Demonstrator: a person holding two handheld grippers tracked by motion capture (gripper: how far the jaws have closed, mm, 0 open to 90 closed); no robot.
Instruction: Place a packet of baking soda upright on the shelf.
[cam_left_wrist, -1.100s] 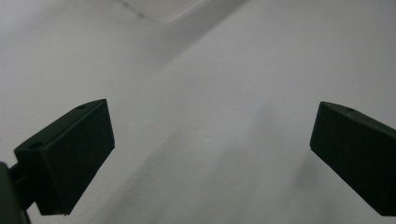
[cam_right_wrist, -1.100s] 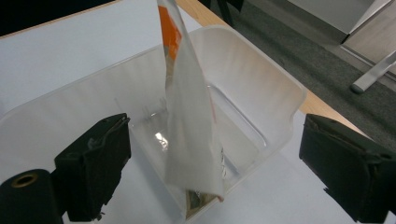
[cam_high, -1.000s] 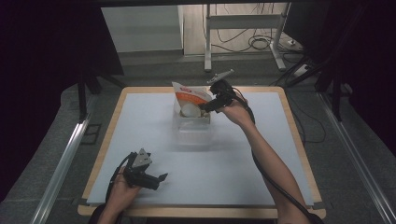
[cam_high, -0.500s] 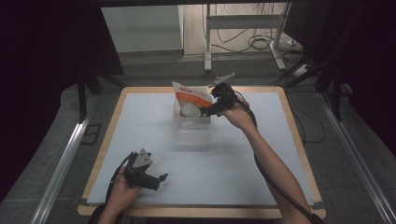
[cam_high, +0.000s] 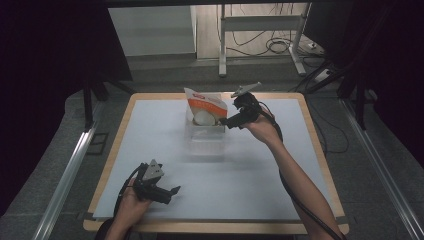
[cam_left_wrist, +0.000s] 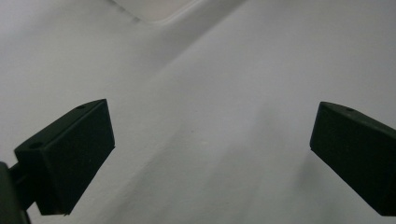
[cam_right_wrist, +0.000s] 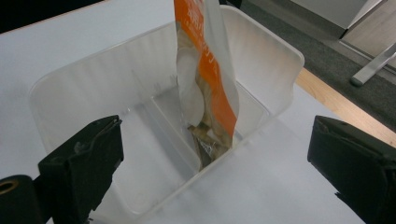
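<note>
Item: orange-and-white foil snack pouch (cam_right_wrist: 205, 88), now standing released inside clear ribbed plastic bin (cam_right_wrist: 261, 56) just ahead of the drawn-back right gripper (cam_right_wrist: 215, 172), jaws spread; deposit judged complete; left gripper (cam_left_wrist: 210, 163) spread, idle.

no legible text, even on the orange-and-white pouch (cam_right_wrist: 205, 88)
</note>
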